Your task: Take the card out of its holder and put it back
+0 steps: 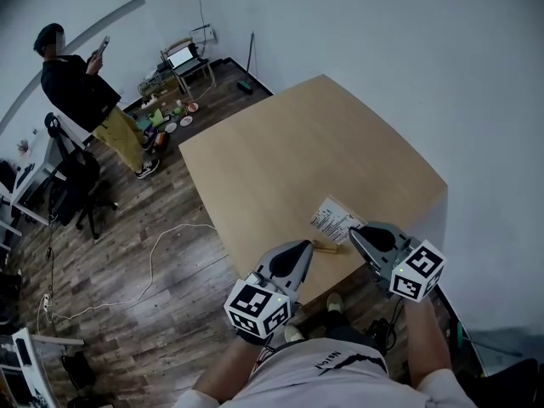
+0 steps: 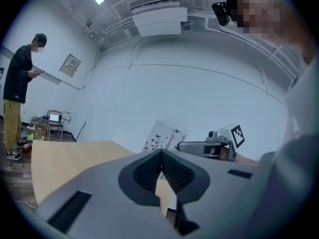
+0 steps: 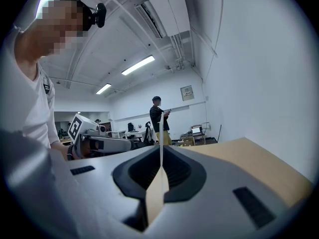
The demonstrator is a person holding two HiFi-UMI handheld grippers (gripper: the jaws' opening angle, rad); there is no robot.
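A white printed card [image 1: 334,217] stands tilted near the front edge of the wooden table [image 1: 289,151]. Its lower edge meets a small wooden holder [image 1: 327,246]; I cannot tell whether it sits in the slot. My left gripper [image 1: 308,246] is shut at the holder's left end. My right gripper [image 1: 354,232] is shut on the card's right corner. In the right gripper view the card [image 3: 161,128] runs edge-on between the closed jaws of the right gripper [image 3: 160,156]. In the left gripper view, the card [image 2: 163,133] rises behind the left gripper [image 2: 162,156].
A person [image 1: 85,92] stands far left on the wood floor beside an office chair [image 1: 76,185]. A white cable [image 1: 161,253] loops across the floor. Small clutter and a laptop stand [image 1: 174,100] sit by the wall. The white wall lies close behind the table's right side.
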